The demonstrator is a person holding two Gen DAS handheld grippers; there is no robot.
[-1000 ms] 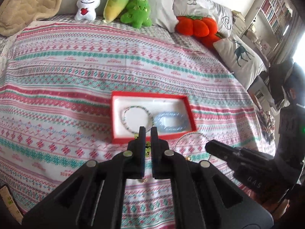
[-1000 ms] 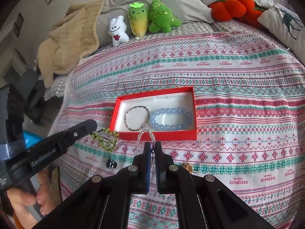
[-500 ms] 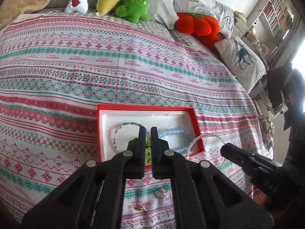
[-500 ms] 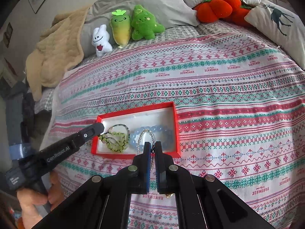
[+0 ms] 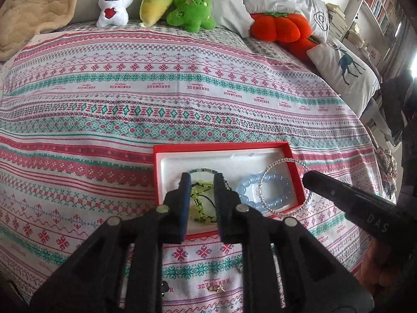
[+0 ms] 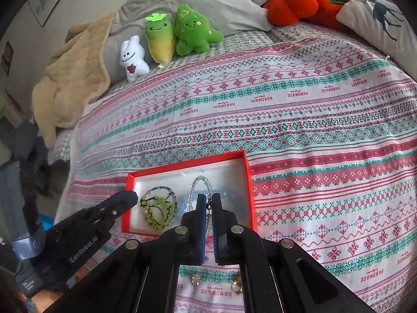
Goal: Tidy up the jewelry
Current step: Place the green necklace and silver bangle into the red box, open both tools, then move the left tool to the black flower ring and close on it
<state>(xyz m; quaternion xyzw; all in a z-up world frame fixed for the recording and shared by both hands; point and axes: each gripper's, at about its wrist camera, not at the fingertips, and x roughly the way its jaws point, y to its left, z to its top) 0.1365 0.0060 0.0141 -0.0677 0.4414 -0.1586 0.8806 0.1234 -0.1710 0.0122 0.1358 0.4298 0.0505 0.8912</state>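
A red box (image 5: 294, 168) (image 6: 248, 180) with a white lining lies on the patterned bedspread. In it lie a thin beaded bracelet (image 5: 202, 171), a light blue bead bracelet (image 5: 247, 186) and a green bead bracelet (image 5: 199, 200) (image 6: 157, 210). My left gripper (image 5: 201, 180) (image 6: 127, 198) is open above the green bracelet, which lies in the box between the fingers. My right gripper (image 6: 208, 199) (image 5: 307, 178) is shut on a clear bead bracelet (image 6: 199, 182) (image 5: 276, 164) and holds it over the box's right part.
Small gold and dark trinkets (image 6: 235, 285) (image 5: 217, 289) lie on the bedspread in front of the box. Plush toys (image 5: 153, 1), an orange pumpkin cushion (image 5: 281, 27) and pillows (image 5: 344, 65) line the far edge. A beige blanket (image 6: 70, 78) lies at the far left.
My left gripper carried the green bracelet over the box, opened and let it drop inside. My right gripper brought the clear bracelet forward over the box.
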